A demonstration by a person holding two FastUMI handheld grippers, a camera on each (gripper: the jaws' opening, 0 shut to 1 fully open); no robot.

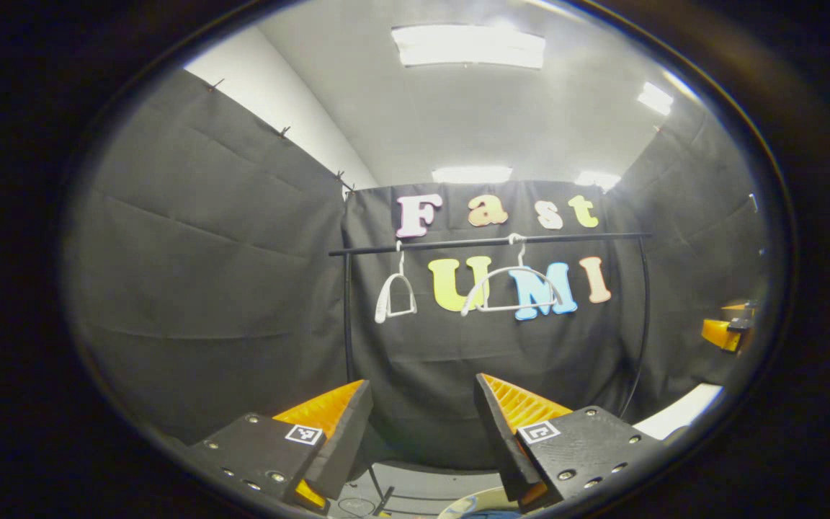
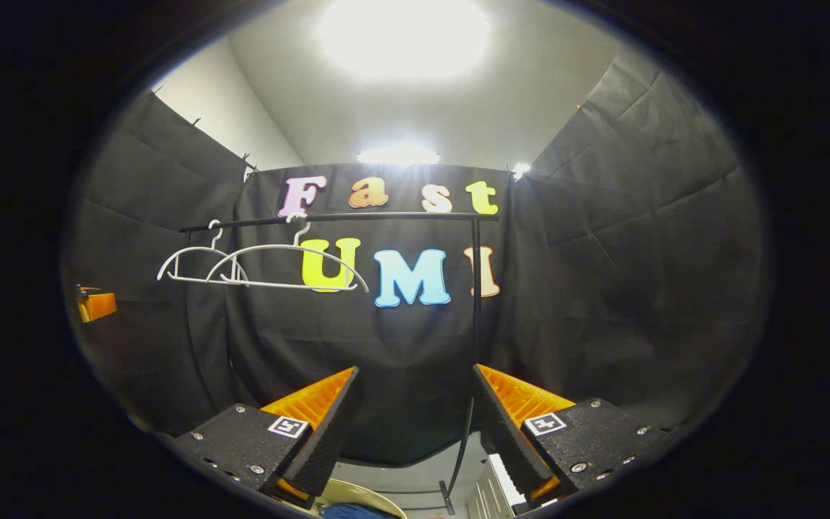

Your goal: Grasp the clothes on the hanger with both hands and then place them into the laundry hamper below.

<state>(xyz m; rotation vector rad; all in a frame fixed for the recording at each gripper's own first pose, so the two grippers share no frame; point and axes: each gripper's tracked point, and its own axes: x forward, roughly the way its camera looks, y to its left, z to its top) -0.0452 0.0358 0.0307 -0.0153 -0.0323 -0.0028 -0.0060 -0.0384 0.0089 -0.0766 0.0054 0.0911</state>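
Note:
Two bare white hangers point(image 1: 395, 295) point(image 1: 512, 292) hang on a black rail point(image 1: 458, 244) in front of the booth's back wall, with no clothes on them. In the right gripper view the same hangers point(image 2: 195, 263) point(image 2: 289, 267) sit at the left of the rail point(image 2: 357, 216). My left gripper point(image 1: 422, 382) is open and holds nothing. My right gripper point(image 2: 415, 370) is likewise open and empty. Below the fingers I see the pale rim of the laundry hamper point(image 1: 469, 503) point(image 2: 368, 497), with a bit of blue fabric point(image 2: 346, 512) inside it. The right gripper point(image 1: 728, 331) also shows far right, the left gripper point(image 2: 94, 304) far left.
The rack's black uprights point(image 1: 347, 317) point(image 2: 475, 288) stand at either end of the rail, and a foot reaches the floor point(image 2: 451, 497). A white ribbed object point(image 2: 498, 490) lies low at the right. A white surface edge point(image 1: 681, 411) shows at the lower right.

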